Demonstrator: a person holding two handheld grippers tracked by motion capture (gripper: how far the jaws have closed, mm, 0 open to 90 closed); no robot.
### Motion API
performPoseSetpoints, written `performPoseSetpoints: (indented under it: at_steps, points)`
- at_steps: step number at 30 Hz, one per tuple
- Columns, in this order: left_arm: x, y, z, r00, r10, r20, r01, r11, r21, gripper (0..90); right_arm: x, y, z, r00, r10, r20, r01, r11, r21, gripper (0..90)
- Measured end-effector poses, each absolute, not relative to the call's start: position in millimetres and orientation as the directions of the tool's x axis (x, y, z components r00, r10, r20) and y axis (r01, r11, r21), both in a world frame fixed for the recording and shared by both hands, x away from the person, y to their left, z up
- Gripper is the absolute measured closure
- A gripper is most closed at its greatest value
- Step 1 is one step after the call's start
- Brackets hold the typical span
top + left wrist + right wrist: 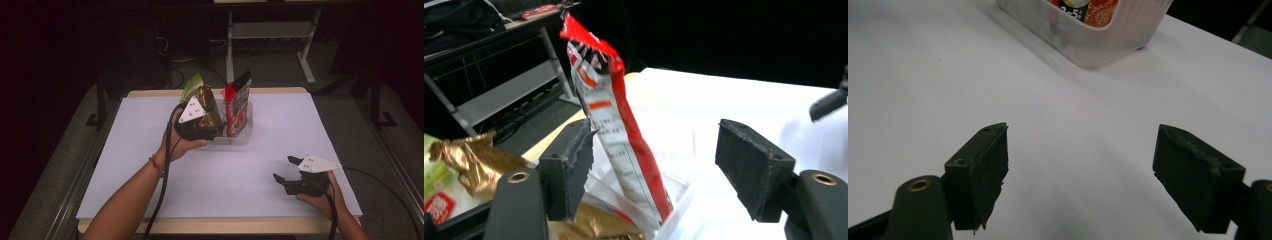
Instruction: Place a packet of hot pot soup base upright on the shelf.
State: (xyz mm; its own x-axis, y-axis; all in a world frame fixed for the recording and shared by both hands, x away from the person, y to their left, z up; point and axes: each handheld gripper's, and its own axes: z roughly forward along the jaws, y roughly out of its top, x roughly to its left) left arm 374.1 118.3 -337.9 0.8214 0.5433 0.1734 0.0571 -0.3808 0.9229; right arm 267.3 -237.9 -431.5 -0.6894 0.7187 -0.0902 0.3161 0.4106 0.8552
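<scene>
Snack packets stand upright in a clear plastic bin (243, 131) set near the far edge of the white table (280, 130), about midway along it. Red packet (616, 130) leans against the bin's right wall, its top well above the rim. Gold packet (206, 102) sits to its left in the same bin, with a green packet (191, 85) behind it at the bin's left end.

Left gripper (207, 131) is held at the bin's near left corner, over the gold packet. Its jaws stand wide. In the left gripper view the red packet rises between the jaws, close beside the left pad (574, 165) and clear of the right one; contact with the left pad cannot be confirmed.

Right gripper (285, 170) rests low near the table's near right corner, well apart from the bin. Its jaws stand wide with only bare table between them.
</scene>
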Motion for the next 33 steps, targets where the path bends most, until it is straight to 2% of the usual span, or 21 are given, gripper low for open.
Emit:
performPoseSetpoints:
  at_steps: [19, 33]
  points:
    - [350, 157, -368, 0.828, 0.52, 0.21, 0.077, -0.477, 0.876, 26.3, 267, -241, -427, -0.668, 0.735, -0.114, 0.298, 0.405, 0.865, 21.3]
    - [337, 195, -386, 0.797, 0.557, 0.235, 0.107, -0.512, 0.852, 26.2, 269, -240, -425, -0.663, 0.738, -0.122, 0.284, 0.399, 0.872, 21.4]
